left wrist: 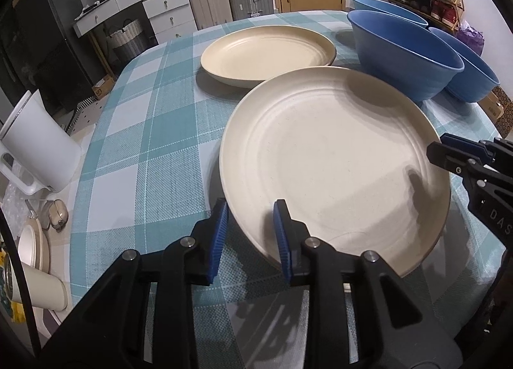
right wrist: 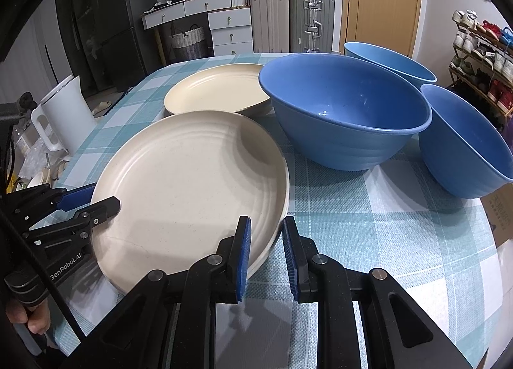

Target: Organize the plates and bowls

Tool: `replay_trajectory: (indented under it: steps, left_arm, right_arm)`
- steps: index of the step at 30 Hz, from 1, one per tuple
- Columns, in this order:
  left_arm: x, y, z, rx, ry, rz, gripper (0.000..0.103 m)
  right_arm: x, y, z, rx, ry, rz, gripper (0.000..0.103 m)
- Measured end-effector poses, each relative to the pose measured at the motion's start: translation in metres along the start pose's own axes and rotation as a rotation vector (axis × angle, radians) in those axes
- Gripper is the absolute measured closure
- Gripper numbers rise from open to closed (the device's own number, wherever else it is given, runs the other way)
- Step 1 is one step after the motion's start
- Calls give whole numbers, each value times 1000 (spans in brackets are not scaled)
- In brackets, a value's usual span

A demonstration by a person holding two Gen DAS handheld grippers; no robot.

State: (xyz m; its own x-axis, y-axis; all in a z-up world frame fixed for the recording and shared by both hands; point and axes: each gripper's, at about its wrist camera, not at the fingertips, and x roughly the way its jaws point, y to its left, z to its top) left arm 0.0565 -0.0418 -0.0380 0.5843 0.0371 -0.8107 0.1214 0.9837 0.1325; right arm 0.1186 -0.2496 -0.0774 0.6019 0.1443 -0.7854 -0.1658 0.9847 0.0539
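While my left gripper [left wrist: 250, 234] sits at the near rim of the near plate [left wrist: 333, 163], its jaws stand apart, one blue pad outside the rim and one over the plate's inner face, with a gap on both sides as far as I can see. My right gripper [right wrist: 266, 253] is at the same plate's opposite edge, jaws likewise apart and straddling the rim, not clamped. This cream plate lies on the checked cloth of the bench [left wrist: 134, 151], its near edge looking slightly raised, though I cannot tell for sure. Just behind it lies a second plate [left wrist: 266, 51] of the same cream colour, flat on the cloth, its edge very near the first. To the right of both plates stands a large blue bowl [right wrist: 346, 112], upright, with two more blue bowls [right wrist: 465, 141] beside and behind it near the bench's far right edge. Off the bench on the left stands a white jug [left wrist: 38, 144].
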Motion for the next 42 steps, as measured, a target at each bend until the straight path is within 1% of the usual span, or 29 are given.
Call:
replay_trajectory:
  steps: [4,5,6,9,12,13,14,16,17,18,19,20,21,23,26,28,29,30,31,33,39,42]
  left_arm:
    - [0,-1,0,0,0,-5,74]
    - [1,-1,0,0,0,-4,72]
    - [1,-1,0,-2,2,-9,69]
    - [3,2,-1,-19,21,-34,66]
    - [1,8,0,-43,23,-47,66]
    - [-1,11,1,-53,16,-56,66]
    - [-3,13,1,-61,11,-61,64]
    - [-10,19,4,-82,-16,-85,59]
    - [-14,21,5,-92,-30,-98,53]
    - [-18,23,5,-103,-44,-111,45]
    - [-23,27,6,-118,-67,-134,40]
    - [-27,29,7,-127,-81,-148,30]
    - [-30,30,8,-133,-92,-162,23]
    - [-36,33,10,-139,-106,-189,22]
    - [-40,34,12,-144,-106,-194,18]
    - [-43,36,13,-157,-119,-199,13]
    - [-45,38,13,-166,-126,-208,5]
    - [-47,38,13,-174,-133,-213,1]
    - [-49,39,14,-184,-144,-220,1]
    - [-53,41,15,-198,-155,-225,1]
    - [-63,43,16,-209,-177,-204,1]
    - [-71,46,17,-229,-192,-205,1]
  right_arm:
    - [0,-2,0,6,-2,11,82]
    - [0,-2,-1,4,-1,13,82]
    - [-1,-2,0,4,-3,13,82]
    - [-4,-5,1,9,-7,14,80]
    - [-9,-7,2,19,-12,33,71]
    - [-10,-7,2,18,-17,42,65]
    - [-13,-7,3,18,-26,52,59]
    - [-18,-8,3,13,-39,66,52]
    - [-21,-8,4,8,-44,73,47]
    - [-24,-8,4,1,-50,80,44]
    - [-26,-8,5,-2,-55,85,33]
    - [-30,-8,6,-3,-64,94,23]
    - [-33,-8,7,-5,-73,109,21]
    - [-39,-8,10,-9,-88,129,19]
    - [-47,-7,14,-18,-115,139,13]
    - [-53,-5,17,-26,-135,154,12]
    - [-56,-4,19,-30,-144,161,7]
    - [-59,-3,20,-34,-152,167,4]
    - [-61,-3,22,-38,-158,171,2]
    - [-66,-1,24,-49,-169,179,2]
    - [-77,0,32,-74,-193,204,2]
    - [-85,-3,38,-78,-211,221,2]
